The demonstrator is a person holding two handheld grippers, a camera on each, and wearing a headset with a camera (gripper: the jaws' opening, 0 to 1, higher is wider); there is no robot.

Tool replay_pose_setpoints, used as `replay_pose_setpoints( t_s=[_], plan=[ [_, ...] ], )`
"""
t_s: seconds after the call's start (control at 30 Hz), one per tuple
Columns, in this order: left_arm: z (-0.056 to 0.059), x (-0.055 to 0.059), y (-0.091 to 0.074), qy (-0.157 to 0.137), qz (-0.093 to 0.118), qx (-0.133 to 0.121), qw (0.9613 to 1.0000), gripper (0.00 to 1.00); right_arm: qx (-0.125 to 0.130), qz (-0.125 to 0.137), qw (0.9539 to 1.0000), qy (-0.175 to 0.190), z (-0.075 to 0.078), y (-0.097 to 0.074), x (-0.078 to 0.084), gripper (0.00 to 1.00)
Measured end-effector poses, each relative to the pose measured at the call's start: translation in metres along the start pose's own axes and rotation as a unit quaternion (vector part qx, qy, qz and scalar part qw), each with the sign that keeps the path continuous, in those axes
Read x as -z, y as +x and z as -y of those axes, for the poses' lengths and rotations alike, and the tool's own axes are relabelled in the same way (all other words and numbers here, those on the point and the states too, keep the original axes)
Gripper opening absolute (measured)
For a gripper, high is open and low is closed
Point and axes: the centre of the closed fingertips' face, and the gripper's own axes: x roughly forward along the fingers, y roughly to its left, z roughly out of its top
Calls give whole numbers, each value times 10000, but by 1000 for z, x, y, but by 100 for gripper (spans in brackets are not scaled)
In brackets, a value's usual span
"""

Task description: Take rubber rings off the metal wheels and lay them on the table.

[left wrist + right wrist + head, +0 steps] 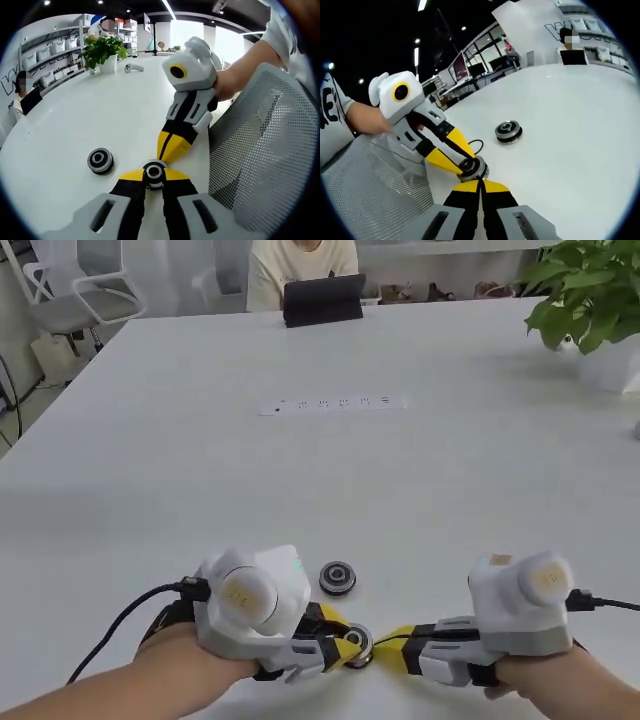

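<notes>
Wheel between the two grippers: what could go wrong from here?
1. The left gripper clamps the wheel by its jaw tips only; a pull by the right gripper may twist it loose.
2. It is close to the edge of the table; dropped, it could roll off.

two small round metal wheels, each with a dark rubber ring (90, 161) around its rim. the free wheel (337, 578) lies flat on the white desk (300, 490). the held wheel (357, 643), just nearer, sits pinched between the left gripper (153, 176) fingers (131, 175), ring on.
</notes>
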Motion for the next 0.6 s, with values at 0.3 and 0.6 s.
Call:
replay_pose_setpoints(
  t_s=[0.3, 0.6],
  plan=[
    [0, 0, 0, 3, 26, 14, 10000, 7, -48, 266, 9981, 562, 2, -2, -2, 0],
    [0, 0, 0, -5, 33, -2, 10000, 7, -125, 623, 9922, 1069, 3, -4, -12, 0]
  ],
)
